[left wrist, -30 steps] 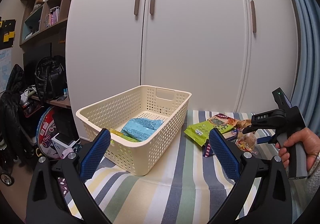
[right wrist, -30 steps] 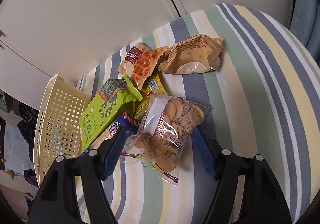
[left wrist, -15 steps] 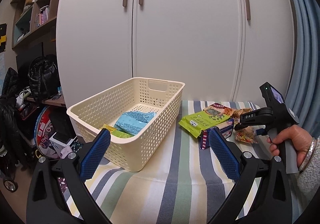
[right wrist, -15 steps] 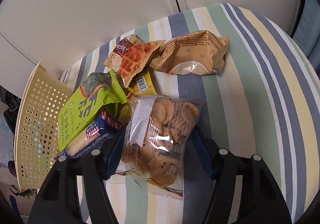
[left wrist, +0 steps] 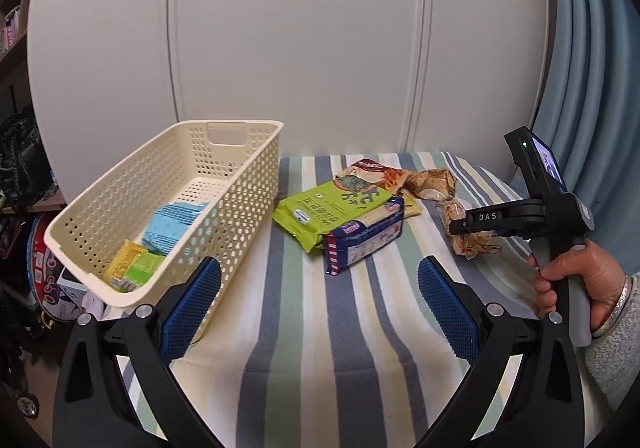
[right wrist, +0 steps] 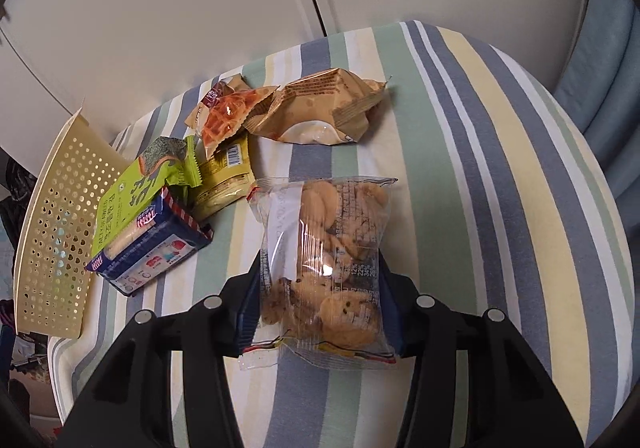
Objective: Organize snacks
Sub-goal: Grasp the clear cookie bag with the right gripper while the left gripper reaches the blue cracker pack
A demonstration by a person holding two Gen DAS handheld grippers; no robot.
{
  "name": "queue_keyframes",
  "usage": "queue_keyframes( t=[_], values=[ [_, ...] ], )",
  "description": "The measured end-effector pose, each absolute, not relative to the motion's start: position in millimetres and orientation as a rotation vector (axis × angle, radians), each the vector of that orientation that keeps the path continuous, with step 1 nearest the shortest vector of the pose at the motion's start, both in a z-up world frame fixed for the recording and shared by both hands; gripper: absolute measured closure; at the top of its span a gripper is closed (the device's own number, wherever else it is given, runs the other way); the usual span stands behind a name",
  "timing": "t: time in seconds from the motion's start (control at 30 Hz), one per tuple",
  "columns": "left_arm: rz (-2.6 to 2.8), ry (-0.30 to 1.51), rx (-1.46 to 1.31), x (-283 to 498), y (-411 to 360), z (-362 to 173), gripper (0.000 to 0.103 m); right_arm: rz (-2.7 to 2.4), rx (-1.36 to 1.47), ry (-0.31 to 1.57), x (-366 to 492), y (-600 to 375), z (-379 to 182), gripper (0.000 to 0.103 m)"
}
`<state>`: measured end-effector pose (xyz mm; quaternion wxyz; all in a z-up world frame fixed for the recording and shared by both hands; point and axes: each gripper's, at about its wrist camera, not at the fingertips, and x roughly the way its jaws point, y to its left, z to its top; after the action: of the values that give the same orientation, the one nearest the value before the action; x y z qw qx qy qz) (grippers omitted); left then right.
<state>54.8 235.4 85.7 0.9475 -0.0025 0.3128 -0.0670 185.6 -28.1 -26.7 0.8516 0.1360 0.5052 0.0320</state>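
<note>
Right gripper (right wrist: 320, 288): clamped on the clear cookie bag (right wrist: 324, 248), fingers pressing both of its sides, low over the striped tabletop (right wrist: 500, 168).
Left gripper (left wrist: 320, 304): spread wide, holding nothing, near the basket (left wrist: 240, 184).
Basket contents: blue packet (left wrist: 172, 220), small yellow-green packets (left wrist: 132, 268).
Loose snacks: green packet (left wrist: 320, 208) and blue box (left wrist: 364, 240), touching, beside the basket.

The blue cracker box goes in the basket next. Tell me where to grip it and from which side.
Grip the blue cracker box across its two long side faces, near the middle, coming down from above. It lies flat on the striped cloth, its far end under the green packet, so approach at the near, uncovered end. The left tool is open and free.
</note>
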Motion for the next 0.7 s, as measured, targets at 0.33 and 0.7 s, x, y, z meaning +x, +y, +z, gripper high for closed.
queue_keyframes(
  t=[0.33, 0.7],
  values=[
    [-0.282, 0.781, 0.007, 118, 193, 75, 0.003, 0.148, 0.420, 1.026, 171, -54, -30, 0.053],
    [-0.280, 0.979, -0.024, 189, 187, 36, 0.003, 0.206, 0.491, 1.028, 167, -66, -31, 0.053]
  ],
)
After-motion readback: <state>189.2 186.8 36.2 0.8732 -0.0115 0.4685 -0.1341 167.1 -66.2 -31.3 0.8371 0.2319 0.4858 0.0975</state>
